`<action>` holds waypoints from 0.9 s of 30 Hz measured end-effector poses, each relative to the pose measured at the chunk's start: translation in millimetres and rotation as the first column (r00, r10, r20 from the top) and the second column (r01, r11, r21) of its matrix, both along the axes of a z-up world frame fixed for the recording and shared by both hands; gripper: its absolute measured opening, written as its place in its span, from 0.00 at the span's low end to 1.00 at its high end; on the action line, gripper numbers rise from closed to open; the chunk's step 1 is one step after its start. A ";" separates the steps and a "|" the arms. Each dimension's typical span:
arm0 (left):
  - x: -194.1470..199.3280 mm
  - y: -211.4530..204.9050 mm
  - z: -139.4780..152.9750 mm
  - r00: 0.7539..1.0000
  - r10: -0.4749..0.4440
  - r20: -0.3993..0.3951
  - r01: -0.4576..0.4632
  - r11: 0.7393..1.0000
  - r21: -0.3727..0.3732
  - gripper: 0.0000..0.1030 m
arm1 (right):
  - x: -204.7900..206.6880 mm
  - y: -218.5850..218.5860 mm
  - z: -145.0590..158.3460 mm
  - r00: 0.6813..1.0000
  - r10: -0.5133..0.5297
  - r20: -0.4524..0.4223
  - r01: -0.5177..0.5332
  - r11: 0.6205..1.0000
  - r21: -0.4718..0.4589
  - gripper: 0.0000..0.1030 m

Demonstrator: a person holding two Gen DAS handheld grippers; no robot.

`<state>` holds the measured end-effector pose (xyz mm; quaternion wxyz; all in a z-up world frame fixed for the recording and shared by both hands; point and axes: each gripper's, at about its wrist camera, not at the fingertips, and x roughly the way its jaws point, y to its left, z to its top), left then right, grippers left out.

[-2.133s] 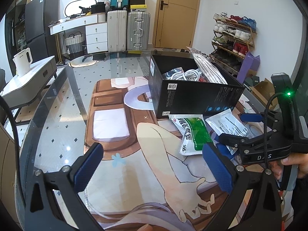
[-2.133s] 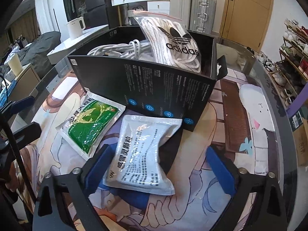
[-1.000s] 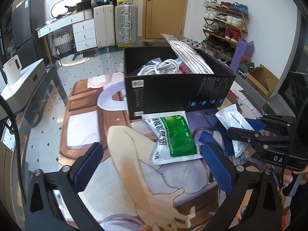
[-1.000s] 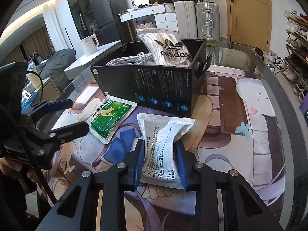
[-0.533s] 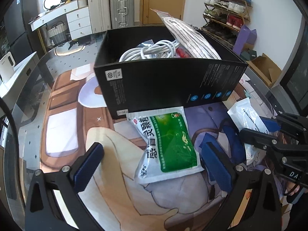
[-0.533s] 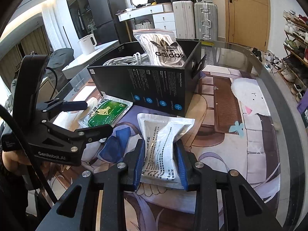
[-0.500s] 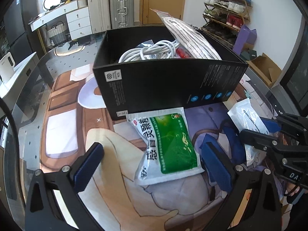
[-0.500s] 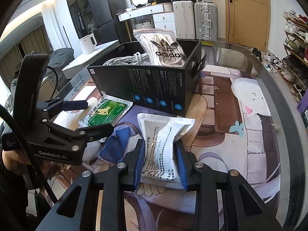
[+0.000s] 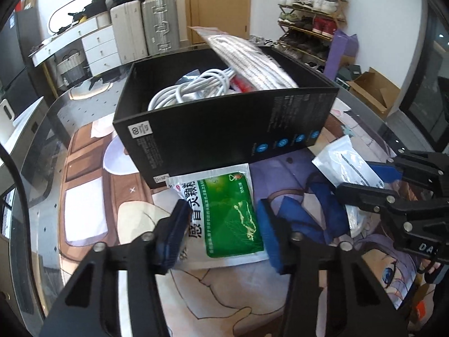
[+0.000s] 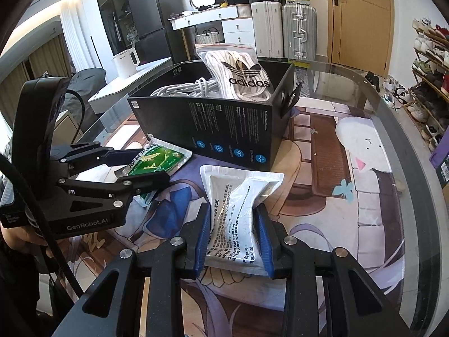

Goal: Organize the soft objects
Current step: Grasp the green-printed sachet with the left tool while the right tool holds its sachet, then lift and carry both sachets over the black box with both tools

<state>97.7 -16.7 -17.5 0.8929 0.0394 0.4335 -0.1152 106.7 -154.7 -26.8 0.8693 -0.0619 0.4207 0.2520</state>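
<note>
As the left wrist view showed, the left gripper (image 9: pixel 221 231) was closing its jaws on the green packet (image 9: pixel 224 219), which lay on the printed mat (image 9: pixel 92 213) against the black box (image 9: pixel 224 132). From the right wrist view, the right gripper (image 10: pixel 233 240) was clamped tight on the white packet (image 10: pixel 238 205), pinched and buckled just before that box, which held white cables (image 10: pixel 185 88).
</note>
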 end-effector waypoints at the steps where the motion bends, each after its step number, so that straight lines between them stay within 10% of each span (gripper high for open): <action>1: -1.4 0.5 0.5 1.000 -0.009 0.000 0.009 1.000 -0.010 0.41 | -0.3 -0.2 0.7 1.000 -0.001 0.001 0.001 1.000 0.000 0.30; 27: -36.9 38.4 49.9 0.988 0.052 0.146 -0.031 0.989 -0.146 0.33 | -16.7 -0.5 45.6 0.993 0.001 0.117 -0.007 0.999 0.053 0.31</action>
